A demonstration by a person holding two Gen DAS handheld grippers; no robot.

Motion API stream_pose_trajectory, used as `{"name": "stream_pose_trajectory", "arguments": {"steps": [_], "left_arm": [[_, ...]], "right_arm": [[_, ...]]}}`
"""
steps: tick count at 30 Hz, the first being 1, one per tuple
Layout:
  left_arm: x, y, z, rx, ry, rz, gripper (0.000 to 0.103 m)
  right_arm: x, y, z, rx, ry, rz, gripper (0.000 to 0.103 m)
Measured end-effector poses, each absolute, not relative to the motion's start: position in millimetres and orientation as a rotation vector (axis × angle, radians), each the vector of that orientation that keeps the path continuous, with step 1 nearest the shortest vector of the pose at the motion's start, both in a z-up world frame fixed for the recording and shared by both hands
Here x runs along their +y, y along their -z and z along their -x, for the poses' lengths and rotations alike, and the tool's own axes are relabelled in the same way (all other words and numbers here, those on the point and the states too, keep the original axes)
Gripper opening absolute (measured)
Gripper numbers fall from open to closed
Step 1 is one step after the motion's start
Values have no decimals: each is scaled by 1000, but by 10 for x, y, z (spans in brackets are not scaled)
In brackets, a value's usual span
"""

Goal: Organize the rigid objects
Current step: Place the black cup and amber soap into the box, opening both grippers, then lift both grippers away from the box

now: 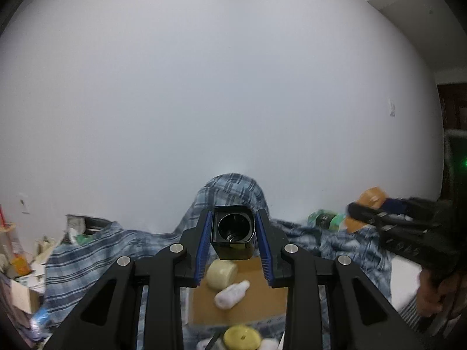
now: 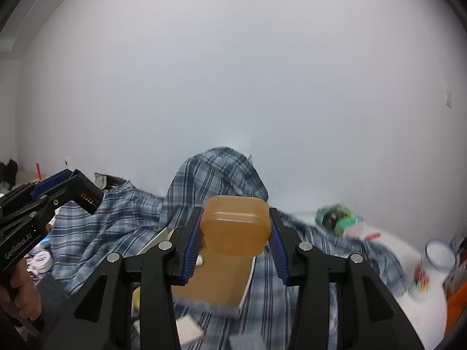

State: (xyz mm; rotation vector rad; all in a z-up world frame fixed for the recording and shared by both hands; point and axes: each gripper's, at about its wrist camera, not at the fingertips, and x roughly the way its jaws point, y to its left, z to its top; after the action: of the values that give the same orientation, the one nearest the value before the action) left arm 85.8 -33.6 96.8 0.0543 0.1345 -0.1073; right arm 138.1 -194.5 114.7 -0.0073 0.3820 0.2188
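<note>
My left gripper [image 1: 232,230] is shut on a square black container [image 1: 232,232] whose round open mouth faces the camera, held up in the air. Below it, a cardboard box [image 1: 256,303] holds a pale roll [image 1: 221,274] and a white bottle [image 1: 232,293]; a yellow round lid [image 1: 241,339] lies nearer. My right gripper [image 2: 235,227] is shut on a translucent orange plastic box [image 2: 235,226], also lifted above the cardboard box [image 2: 216,280]. Each gripper shows in the other's view: the right gripper [image 1: 376,215] at the right, the left gripper [image 2: 55,186] at the left.
A blue plaid cloth [image 1: 233,189] drapes over a mound behind the box. A green packet [image 2: 337,215] lies to the right, with a cup [image 2: 439,253] and a can farther right. Clutter [image 1: 20,265] sits at the left. A white wall fills the background.
</note>
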Motion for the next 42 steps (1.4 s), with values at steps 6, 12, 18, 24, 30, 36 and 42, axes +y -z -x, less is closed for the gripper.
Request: {"name": "stream_pose_trajectory", "arguments": {"steps": [6, 12, 18, 24, 30, 36, 42], "left_arm": [[-321, -855, -1327, 209, 122, -42, 32], [-173, -458, -1762, 396, 87, -12, 32], [-82, 36, -2073, 620, 65, -1, 32], [-22, 227, -2181, 690, 47, 12, 32], [-20, 255, -2187, 712, 48, 8, 32], [4, 204, -2202, 685, 17, 2, 58], [-55, -39, -2029, 602, 28, -15, 58]], "right_arm": [[-1715, -930, -1803, 441, -224, 33, 42], [-1596, -543, -2072, 553, -242, 41, 42], [-1520, -36, -2276, 756, -293, 85, 42], [-1559, 331, -2413, 916, -315, 71, 42], [-1575, 357, -2405, 933, -320, 70, 42], [-1582, 274, -2395, 882, -288, 80, 71], [-1648, 29, -2330, 810, -279, 67, 71]]}}
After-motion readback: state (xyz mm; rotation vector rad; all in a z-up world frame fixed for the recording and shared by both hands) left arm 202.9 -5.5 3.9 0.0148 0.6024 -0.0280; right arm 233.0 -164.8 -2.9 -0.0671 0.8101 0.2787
